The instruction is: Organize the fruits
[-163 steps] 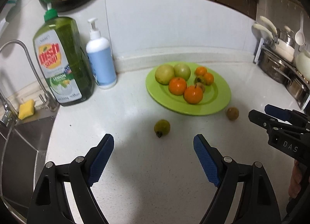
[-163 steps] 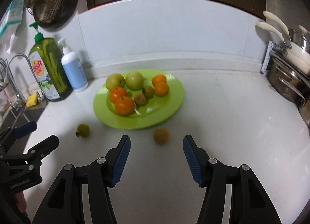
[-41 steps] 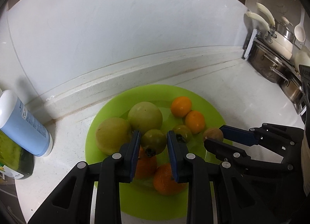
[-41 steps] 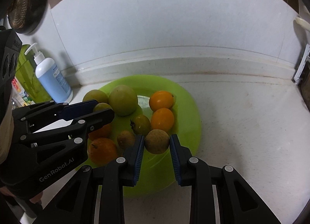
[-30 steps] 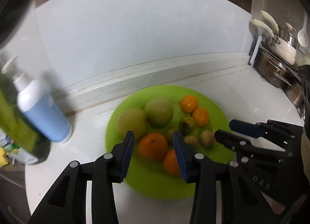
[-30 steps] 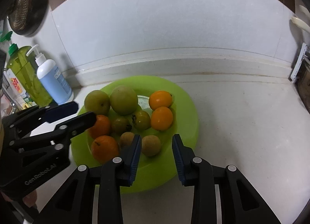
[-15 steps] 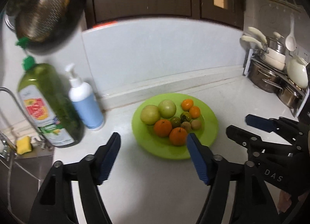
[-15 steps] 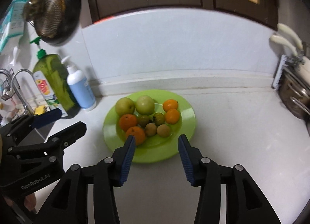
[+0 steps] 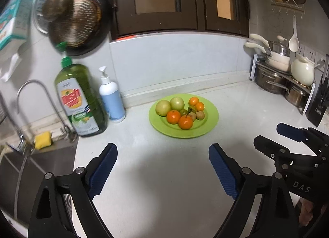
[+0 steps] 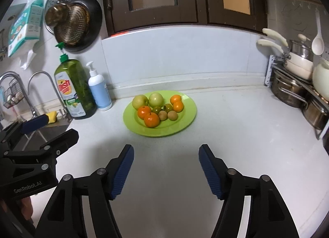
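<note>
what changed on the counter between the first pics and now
The two small fruits that lay loose on the counter, a greenish one and a brown one, now sit on the green plate. Each tool carried one there and let go; the left tool and right tool have backed away, jaws just opening, nothing between them. The oranges, pale green fruits, dish soap bottle and pump bottle stayed put.

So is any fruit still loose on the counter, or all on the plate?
All on the green plate; the white counter around it shows no loose fruit.
</note>
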The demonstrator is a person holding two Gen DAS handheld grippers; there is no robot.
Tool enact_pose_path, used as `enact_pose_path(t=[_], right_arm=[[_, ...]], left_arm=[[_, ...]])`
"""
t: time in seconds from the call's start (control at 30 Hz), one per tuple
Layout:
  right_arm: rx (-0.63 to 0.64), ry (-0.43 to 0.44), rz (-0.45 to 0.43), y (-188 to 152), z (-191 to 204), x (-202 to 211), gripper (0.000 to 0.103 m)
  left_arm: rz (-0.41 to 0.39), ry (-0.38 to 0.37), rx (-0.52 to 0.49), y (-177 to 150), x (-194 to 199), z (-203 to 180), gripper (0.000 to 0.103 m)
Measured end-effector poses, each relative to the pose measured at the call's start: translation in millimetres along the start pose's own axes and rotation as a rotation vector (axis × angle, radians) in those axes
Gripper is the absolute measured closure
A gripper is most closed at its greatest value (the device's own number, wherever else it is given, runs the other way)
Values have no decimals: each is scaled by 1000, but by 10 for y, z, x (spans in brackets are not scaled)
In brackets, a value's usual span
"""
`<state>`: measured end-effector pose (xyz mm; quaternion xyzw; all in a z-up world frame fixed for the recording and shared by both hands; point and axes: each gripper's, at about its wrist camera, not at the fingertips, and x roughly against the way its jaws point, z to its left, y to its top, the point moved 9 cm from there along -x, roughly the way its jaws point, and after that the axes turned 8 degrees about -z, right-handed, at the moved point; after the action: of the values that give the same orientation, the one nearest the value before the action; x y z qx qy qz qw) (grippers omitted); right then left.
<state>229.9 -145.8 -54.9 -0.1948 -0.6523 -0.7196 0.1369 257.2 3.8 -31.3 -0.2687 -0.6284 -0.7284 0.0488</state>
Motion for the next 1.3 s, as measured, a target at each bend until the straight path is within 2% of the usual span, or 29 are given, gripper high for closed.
enact_pose_path(t=[0.23, 0.37, 0.67, 0.9, 1.13, 1.3], right_arm=[[35, 22, -26, -118, -62, 496, 27], [42, 35, -31, -209, -114, 749, 27], [50, 46, -45, -406, -193, 1239, 24], [55, 59, -58, -483, -189, 1449, 24], [63, 70, -75, -483, -183, 1575, 24], [62, 72, -83, -478, -187, 1612, 24]], left_arm=[[-39, 70, 46, -172, 573, -112, 5], [-59, 92, 63, -256, 873, -186, 0], [-91, 127, 67, -369, 1387, -325, 0], [-102, 150, 68, -441, 1597, -366, 0], [-94, 133, 90, -506, 1662, -398, 0], [-101, 149, 83, -522, 1710, -411, 0]])
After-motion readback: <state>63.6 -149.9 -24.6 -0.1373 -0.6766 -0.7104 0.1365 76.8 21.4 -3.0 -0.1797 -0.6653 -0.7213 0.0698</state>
